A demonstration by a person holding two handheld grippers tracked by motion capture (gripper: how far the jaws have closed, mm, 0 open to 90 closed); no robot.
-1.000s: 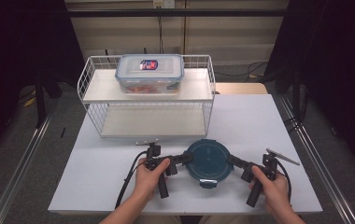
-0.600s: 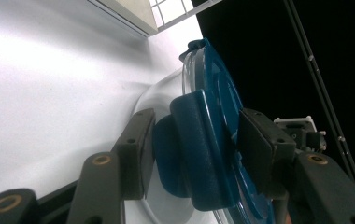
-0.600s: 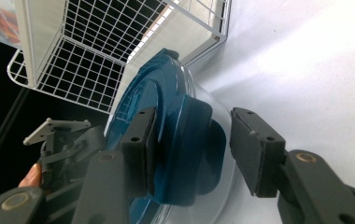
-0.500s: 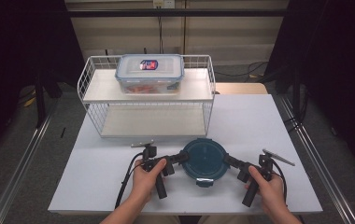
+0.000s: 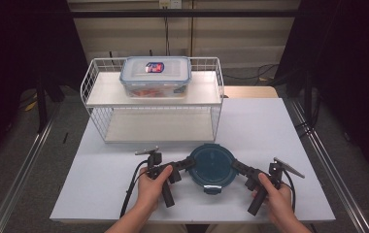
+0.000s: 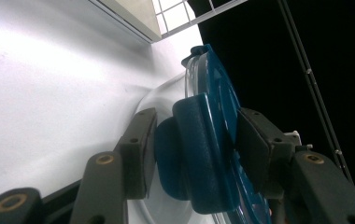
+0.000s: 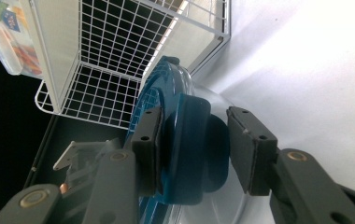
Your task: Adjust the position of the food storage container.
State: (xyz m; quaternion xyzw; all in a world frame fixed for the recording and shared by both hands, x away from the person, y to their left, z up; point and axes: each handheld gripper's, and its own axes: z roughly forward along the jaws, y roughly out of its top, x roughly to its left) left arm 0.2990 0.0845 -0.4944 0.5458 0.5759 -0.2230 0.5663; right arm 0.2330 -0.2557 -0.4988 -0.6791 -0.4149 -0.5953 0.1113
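Observation:
A round clear container with a dark blue lid (image 5: 212, 165) sits on the white table (image 5: 270, 131) near the front edge. My left gripper (image 5: 191, 162) comes in from the left. Its jaws stand on either side of the left side latch (image 6: 199, 158), pads against it and the lid top. My right gripper (image 5: 234, 166) comes in from the right and is shut on the opposite latch (image 7: 189, 154). One pad lies on the lid, and the jaws have just closed a little further. A hand holds each gripper.
A white wire rack (image 5: 217, 97) with two shelves stands behind the container. A rectangular clear box with a blue-rimmed lid (image 5: 156, 75) rests on its top shelf. The lower shelf (image 5: 153, 127) is bare. Bare table lies right of the rack.
My right hand has shifted slightly left and toward the table's front edge. The left hand has stayed put and the container has barely moved.

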